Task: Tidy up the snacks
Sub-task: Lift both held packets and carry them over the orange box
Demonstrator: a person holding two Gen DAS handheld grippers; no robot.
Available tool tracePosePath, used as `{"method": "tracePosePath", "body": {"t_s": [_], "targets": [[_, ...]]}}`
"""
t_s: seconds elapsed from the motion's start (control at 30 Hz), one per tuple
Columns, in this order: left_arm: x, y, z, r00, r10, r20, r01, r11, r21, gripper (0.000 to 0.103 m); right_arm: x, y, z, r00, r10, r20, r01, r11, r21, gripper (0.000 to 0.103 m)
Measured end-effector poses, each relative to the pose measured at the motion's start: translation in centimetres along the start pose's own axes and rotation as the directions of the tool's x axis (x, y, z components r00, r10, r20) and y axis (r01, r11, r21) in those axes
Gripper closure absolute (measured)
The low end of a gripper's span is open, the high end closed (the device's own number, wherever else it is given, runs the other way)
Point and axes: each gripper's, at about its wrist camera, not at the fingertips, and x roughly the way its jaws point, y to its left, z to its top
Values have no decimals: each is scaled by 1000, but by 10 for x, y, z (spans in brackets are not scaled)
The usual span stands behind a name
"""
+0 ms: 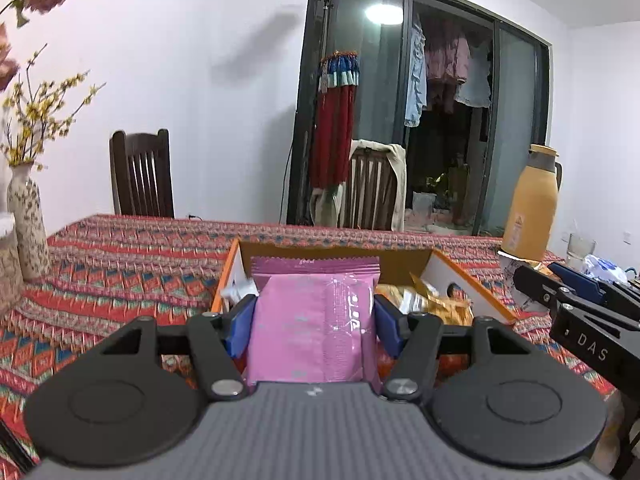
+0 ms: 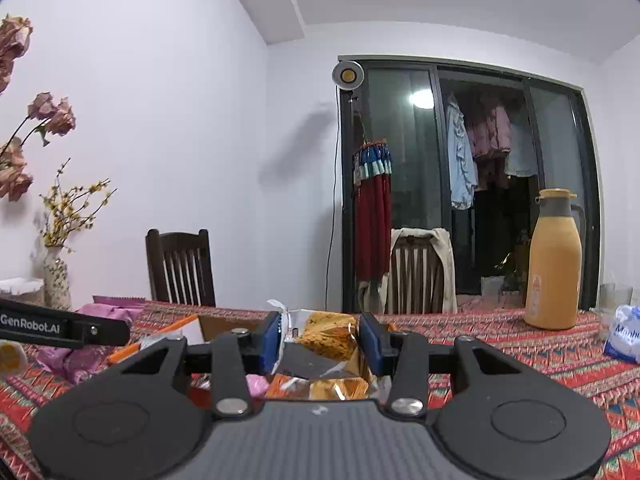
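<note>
Both claws loaded: left claw [image 1: 316, 316] pinches the pink packet [image 1: 316, 320] upright above the orange box [image 1: 472, 280], right claw [image 2: 319, 342] clamps a golden snack pack [image 2: 326, 338], likely to sort them.

A home dining room: patterned tablecloth [image 1: 120, 264], wooden chairs [image 1: 142, 174], flower vase [image 1: 26, 220], balcony laundry [image 1: 448, 72].

Left gripper [image 1: 316, 322] fingers [image 1: 240, 320] clamp pink snack pkt [image 1: 314, 332] — above orange box [image 1: 472, 280].

two chairs [image 1: 142, 174], one thermos [image 1: 530, 204], one box [image 1: 472, 280] (orange-edged)
</note>
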Motion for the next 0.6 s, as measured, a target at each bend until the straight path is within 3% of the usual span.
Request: {"method": "tracePosePath", "body": {"t_s": [0.37,0.6], "targets": [[41,-15,51,999,26,30,-26,1000,-7,40,39,-8,33,999,-23,48,22,1000,16,61],[75,-18,67,998,55,41,-53,998,-39,40,77,-13,45,997,-42,61,40,999,35,61]]}}
